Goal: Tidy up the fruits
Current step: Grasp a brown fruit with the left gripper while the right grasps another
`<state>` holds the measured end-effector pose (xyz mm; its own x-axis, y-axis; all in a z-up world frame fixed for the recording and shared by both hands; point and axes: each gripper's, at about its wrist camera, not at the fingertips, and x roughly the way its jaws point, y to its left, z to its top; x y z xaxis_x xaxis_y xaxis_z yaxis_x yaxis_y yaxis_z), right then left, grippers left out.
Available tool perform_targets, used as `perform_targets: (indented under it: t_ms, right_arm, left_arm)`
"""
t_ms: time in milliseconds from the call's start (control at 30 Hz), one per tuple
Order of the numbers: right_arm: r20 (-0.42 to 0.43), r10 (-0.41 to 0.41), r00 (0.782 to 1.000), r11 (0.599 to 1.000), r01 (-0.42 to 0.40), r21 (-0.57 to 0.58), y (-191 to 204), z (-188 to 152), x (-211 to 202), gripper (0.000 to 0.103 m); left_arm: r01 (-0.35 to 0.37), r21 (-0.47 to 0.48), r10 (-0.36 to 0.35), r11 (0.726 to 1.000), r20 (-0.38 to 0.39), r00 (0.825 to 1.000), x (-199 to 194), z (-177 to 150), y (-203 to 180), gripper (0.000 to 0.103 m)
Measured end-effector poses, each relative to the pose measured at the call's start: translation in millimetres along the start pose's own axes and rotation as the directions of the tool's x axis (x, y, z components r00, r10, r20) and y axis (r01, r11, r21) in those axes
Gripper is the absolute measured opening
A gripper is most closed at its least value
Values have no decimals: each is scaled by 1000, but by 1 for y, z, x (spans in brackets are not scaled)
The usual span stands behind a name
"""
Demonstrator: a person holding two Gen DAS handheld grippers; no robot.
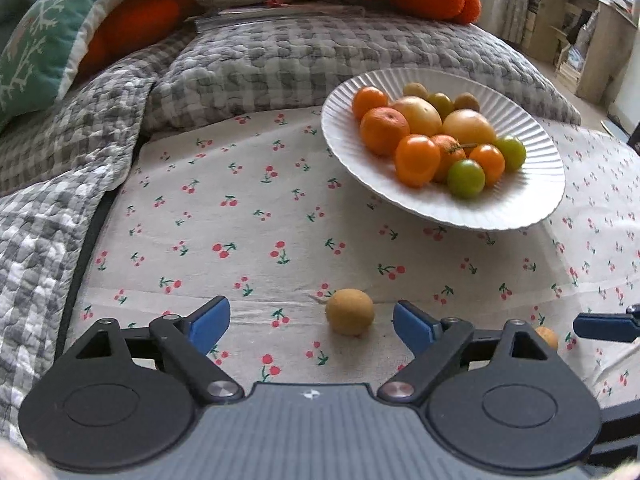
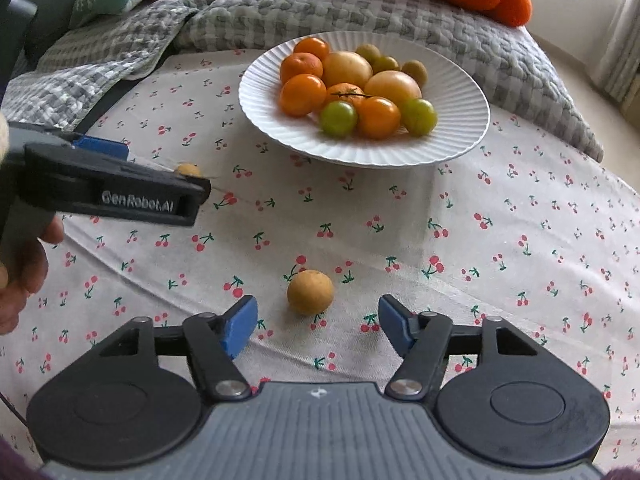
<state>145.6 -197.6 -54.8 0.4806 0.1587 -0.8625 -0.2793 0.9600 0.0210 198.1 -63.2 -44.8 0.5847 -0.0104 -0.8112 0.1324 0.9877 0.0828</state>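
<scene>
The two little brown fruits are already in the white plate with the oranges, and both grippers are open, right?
Not quite. The two small brown fruits lie on the cherry-print cloth, outside the white plate, as both wrist views show. The left gripper and right gripper are indeed open.

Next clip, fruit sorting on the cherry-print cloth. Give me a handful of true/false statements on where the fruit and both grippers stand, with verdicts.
1. The plate holds orange and green fruit. True.
2. The left gripper is shut on a tan fruit. False: its jaws are open; the left tan fruit lies on the cloth between them, untouched.
3. Two tan fruits lie on the cloth outside the plate. True: the right tan fruit is the other.
4. The right gripper carries an orange. False: it is open and empty, with the right tan fruit just ahead of its tips.
5. The plate is empty. False: it holds many fruits.
</scene>
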Motion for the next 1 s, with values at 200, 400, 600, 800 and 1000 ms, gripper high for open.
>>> perform_targets:
  t_ms: [200,400,600,800,1000]
  right_arm:
    - [2,-1,1000,1000,1,0,2,1,4,54]
    - [7,8,1000,1000,-8,-13,5,1,5,45]
    - [13,22,1000,1000,-22,-5,4,4,5,23]
    - [18,33,999,999,-33,-9,6,3,3,23]
    - [37,45,998,999,-44,-5,7,5,-1,23]
  left_arm:
    - [5,25,-5,1000,-8,1000,8,-1,-2,74]
    - [46,47,-46,998,3,999,8,0,-6,38]
    - [78,69,-78,995,4,997,5,-1,-10,21]
    - [93,43,-93,995,-3,996,5,0,-5,20]
    - [102,36,-102,994,3,995,0,0,-6,20]
